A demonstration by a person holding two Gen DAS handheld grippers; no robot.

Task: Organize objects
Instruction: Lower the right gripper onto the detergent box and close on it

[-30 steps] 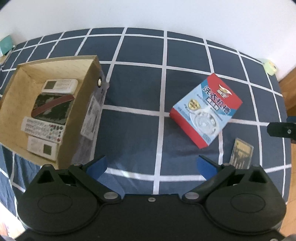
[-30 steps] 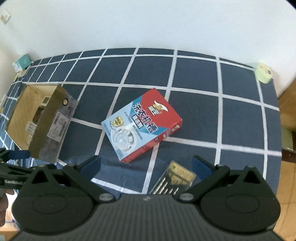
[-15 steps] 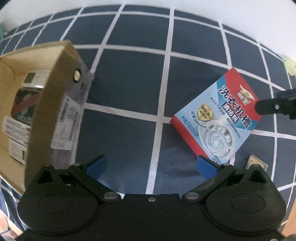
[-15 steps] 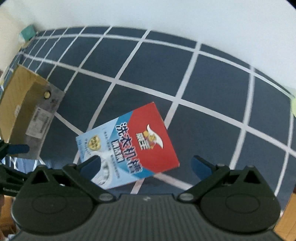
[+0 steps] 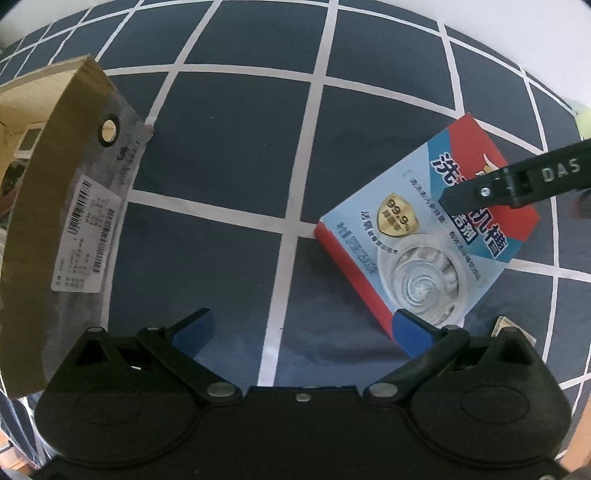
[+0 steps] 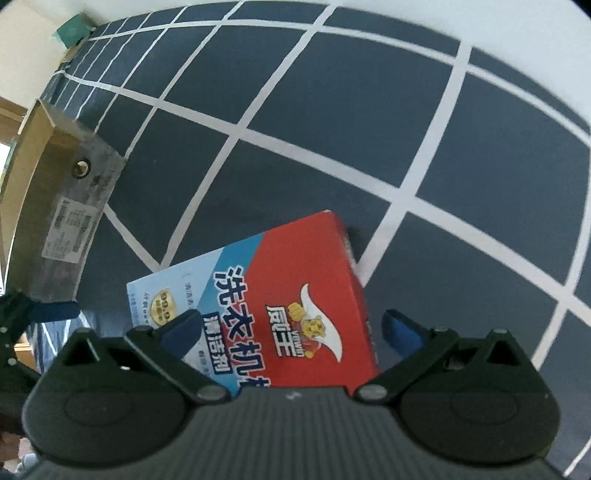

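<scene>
A red and blue detergent box (image 5: 424, 240) lies flat on the checked dark blue cloth (image 5: 229, 122). My right gripper (image 6: 291, 326) is open and hovers low over the near end of the detergent box (image 6: 295, 288). Its left finger overlaps the blue part, and its right finger stands just past the red edge. One black right finger (image 5: 517, 181) crosses the box's top in the left wrist view. My left gripper (image 5: 303, 325) is open over bare cloth, left of the box, holding nothing. An open cardboard box (image 5: 66, 221) stands at the left.
A small gold pack (image 5: 513, 328) lies beside the detergent box's near corner, partly hidden by my left gripper. The cardboard box (image 6: 62, 206) bears a shipping label. A teal object (image 6: 72, 33) sits at the cloth's far left corner. A left gripper fingertip (image 6: 55, 310) shows at the left edge.
Both grippers have dropped lower and moved in toward the detergent box. The right gripper now hangs over it, and the gold pack has left the right wrist view.
</scene>
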